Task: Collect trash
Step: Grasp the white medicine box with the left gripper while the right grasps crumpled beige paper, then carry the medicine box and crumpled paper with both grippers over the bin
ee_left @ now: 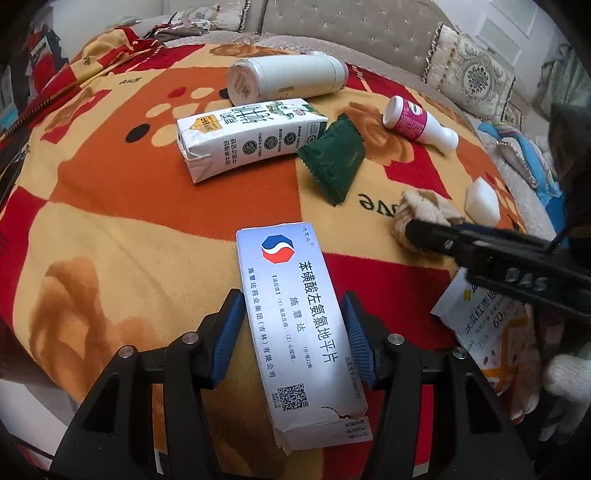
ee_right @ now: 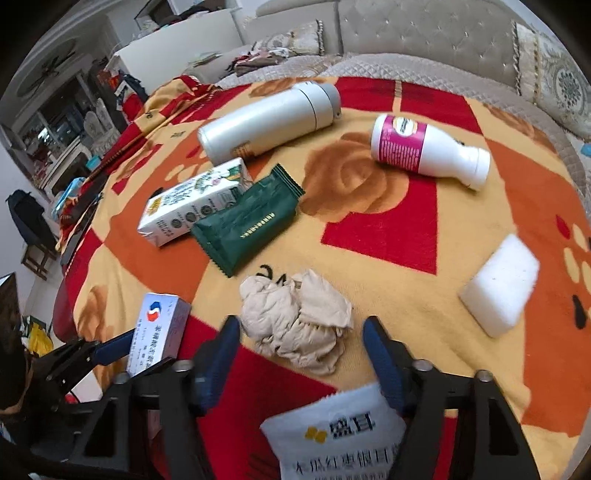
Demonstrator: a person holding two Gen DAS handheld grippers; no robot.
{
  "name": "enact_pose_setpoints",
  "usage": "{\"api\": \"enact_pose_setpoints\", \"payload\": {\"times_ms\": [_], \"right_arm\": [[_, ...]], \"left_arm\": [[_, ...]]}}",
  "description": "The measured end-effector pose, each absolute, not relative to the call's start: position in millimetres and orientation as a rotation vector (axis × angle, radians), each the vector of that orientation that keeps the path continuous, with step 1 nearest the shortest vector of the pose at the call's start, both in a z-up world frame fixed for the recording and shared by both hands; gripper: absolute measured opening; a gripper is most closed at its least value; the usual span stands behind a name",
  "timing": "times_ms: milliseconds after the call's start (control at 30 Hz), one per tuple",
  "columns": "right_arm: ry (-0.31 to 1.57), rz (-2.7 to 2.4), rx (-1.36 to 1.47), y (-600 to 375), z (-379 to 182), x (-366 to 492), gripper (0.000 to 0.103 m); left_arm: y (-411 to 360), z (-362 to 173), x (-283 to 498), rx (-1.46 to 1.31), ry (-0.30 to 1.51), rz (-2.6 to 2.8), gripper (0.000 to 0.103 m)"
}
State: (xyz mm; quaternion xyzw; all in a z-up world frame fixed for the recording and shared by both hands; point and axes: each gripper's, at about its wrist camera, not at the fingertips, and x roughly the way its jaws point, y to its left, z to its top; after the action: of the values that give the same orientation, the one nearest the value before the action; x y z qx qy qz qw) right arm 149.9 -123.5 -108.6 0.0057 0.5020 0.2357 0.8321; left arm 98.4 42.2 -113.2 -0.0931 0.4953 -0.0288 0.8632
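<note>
the left gripper [ee_left: 293, 334] clamps a flat, glossy cardboard medicine box [ee_left: 295, 325]. the right gripper [ee_right: 301, 363] stands parted, bare, just before a crumpled beige tissue [ee_right: 295, 317]; a white plastic sachet [ee_right: 340, 439] lies beneath it. farther off on the fleecy red-orange blanket [ee_right: 376, 236]: a milk carton [ee_right: 195, 203], green foil wrapper [ee_right: 247, 225], steel flask [ee_right: 266, 118], pink-labelled bottle [ee_right: 424, 151]; a foam block [ee_right: 502, 288] right. tufted sofa [ee_right: 424, 29] beyond.

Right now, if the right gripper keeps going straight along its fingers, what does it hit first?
Most likely the crumpled beige tissue wad, lying just ahead of the right gripper between its blue pads. Depth is unclear, but nothing else sits nearer.
</note>
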Motion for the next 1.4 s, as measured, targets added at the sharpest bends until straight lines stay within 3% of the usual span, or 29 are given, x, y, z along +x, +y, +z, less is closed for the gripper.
{"api": "enact_pose_setpoints", "payload": {"times_ms": [33,167,800,1400], "right_arm": [[1.071,0.501,0.012,-122.9,-111.2,150.9,0.048],[1.04,0.507,0.001,-123.9,-106.4,145.8,0.038],[0.887,0.471,0.125,-210.0,-56.7,82.2,0.038],[0.865,0.302,0.248,-317.9,-61.9,44.2,0.038]], "left_arm": [[41.9,-113.2,98.3,-0.193,1.033,-0.061,0.053],[41.4,-112.9,95.9,-0.184,1.02,-0.06,0.052],[-23.6,-64.4,83.7,-0.106,0.911,-0.165,0.052],[-124.1,-41.5,77.5,-0.001,0.872,-0.32,0.052]]}}
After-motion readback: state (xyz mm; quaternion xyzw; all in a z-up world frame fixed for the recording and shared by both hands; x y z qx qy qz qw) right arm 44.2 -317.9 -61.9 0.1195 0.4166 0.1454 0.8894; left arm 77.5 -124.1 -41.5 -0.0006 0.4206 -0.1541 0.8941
